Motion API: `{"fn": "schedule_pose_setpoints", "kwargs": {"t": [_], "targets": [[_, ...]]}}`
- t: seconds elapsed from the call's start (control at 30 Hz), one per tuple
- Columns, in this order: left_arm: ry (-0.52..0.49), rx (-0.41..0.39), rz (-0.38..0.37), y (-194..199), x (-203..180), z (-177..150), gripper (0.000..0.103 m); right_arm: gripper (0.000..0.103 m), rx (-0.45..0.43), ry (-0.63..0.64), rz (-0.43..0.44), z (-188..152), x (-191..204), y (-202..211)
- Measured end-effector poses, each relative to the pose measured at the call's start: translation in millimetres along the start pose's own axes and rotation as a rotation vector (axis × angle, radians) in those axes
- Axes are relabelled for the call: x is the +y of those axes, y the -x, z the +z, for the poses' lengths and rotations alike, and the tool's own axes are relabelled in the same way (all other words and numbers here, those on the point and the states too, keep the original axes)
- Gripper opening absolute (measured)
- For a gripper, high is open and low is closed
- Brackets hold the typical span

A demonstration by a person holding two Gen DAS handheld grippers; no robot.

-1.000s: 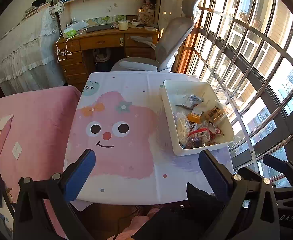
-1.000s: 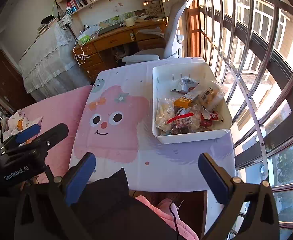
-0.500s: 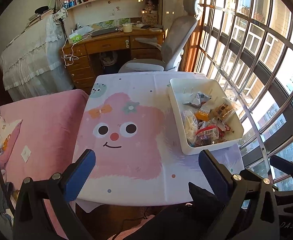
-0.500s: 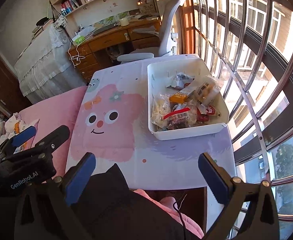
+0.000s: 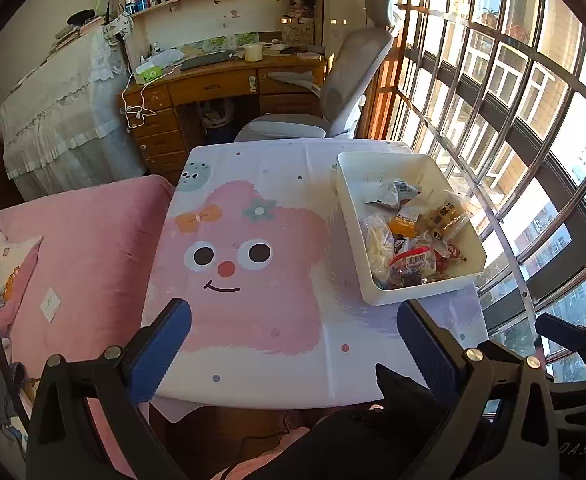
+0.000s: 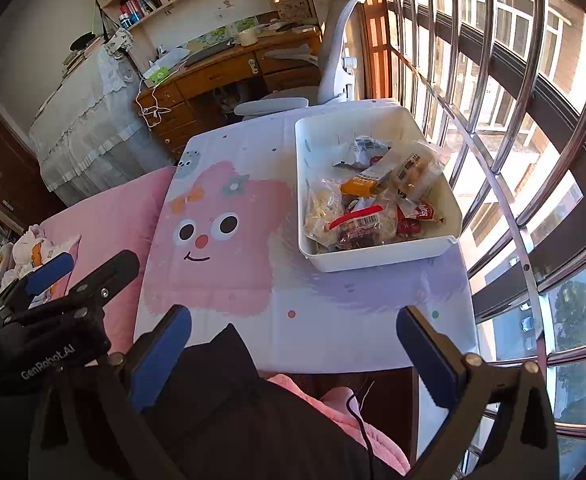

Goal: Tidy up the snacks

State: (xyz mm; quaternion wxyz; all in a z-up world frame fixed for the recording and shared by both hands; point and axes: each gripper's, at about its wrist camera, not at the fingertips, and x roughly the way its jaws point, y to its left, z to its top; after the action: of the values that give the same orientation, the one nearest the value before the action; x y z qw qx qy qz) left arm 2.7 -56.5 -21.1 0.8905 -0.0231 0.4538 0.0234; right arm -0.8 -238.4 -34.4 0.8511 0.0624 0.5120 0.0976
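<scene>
A white bin (image 5: 349, 216) (image 6: 377, 258) stands on the right side of the table and holds several wrapped snacks (image 5: 411, 240) (image 6: 373, 200): an orange packet, clear bags, red wrappers. My left gripper (image 5: 293, 344) hovers open over the table's near edge, well short of the bin, with nothing between its blue pads. My right gripper (image 6: 293, 352) is also open and empty, held back over the near edge. The left gripper also shows at the left of the right wrist view (image 6: 73, 276).
The table wears a cloth with a pink cartoon face (image 5: 233, 260) (image 6: 209, 236). A pink bed (image 5: 85, 248) adjoins the table's left side. Window bars (image 5: 513, 140) run along the right. A grey chair (image 5: 333, 96) and wooden desk (image 5: 221, 84) stand beyond the table.
Both grippers have drawn back and risen a little, so the table and bin appear slightly farther and more centred. Both stay open; the snacks in the bin have not moved.
</scene>
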Motion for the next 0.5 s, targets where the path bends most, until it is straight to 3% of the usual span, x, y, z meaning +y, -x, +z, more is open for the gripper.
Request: {"fn": "schedule_pose_setpoints", "kwargs": {"t": [0.5], "targets": [[-0.005, -0.01, -0.003, -1.5, -7.5, 4.8, 0.102, 0.103, 0.001, -0.015, -0.003, 2.2, -7.7, 1.8]]}}
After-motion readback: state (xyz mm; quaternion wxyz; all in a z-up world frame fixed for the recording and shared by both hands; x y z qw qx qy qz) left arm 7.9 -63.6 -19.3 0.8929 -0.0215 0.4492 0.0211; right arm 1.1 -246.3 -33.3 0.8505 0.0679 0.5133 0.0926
